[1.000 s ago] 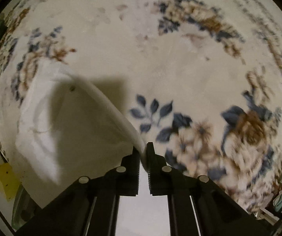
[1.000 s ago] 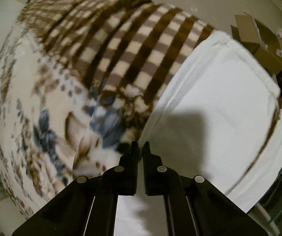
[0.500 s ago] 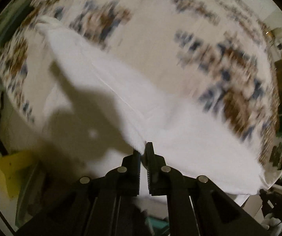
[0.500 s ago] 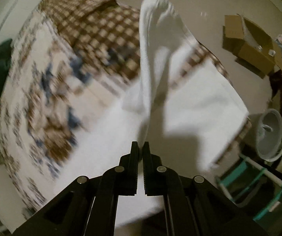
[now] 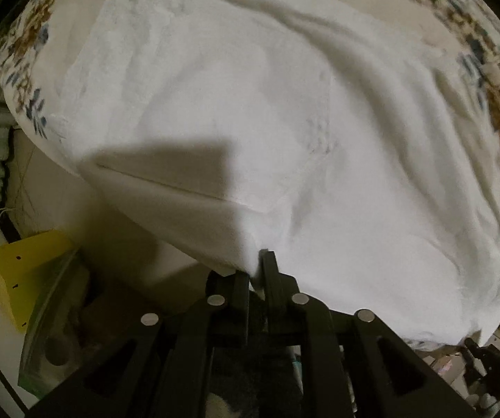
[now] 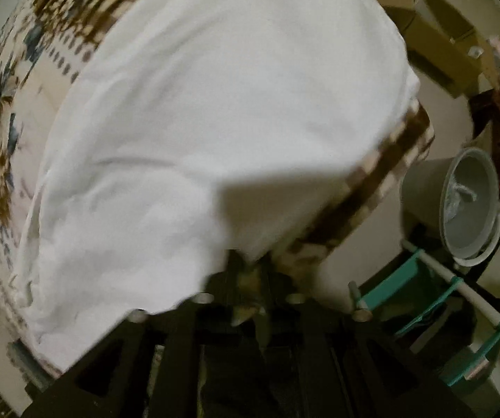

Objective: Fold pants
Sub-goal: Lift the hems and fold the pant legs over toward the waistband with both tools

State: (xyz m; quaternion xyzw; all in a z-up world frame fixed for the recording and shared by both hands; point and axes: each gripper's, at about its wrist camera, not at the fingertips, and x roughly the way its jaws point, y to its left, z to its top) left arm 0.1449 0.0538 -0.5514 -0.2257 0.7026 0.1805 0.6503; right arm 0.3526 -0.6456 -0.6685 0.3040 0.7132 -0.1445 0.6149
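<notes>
Pants (image 5: 284, 122) now spread flatter than before

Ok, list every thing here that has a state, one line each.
left gripper: shut on an edge of the pants.
right gripper: tips partly draped by cloth; open or shut cannot be told.
pants: spread over the bedspread, wrinkled, near edge hanging off.
bedspread: lying flat beneath the pants.
bucket: tipped on its side.
cardboard box: flaps open.
</notes>
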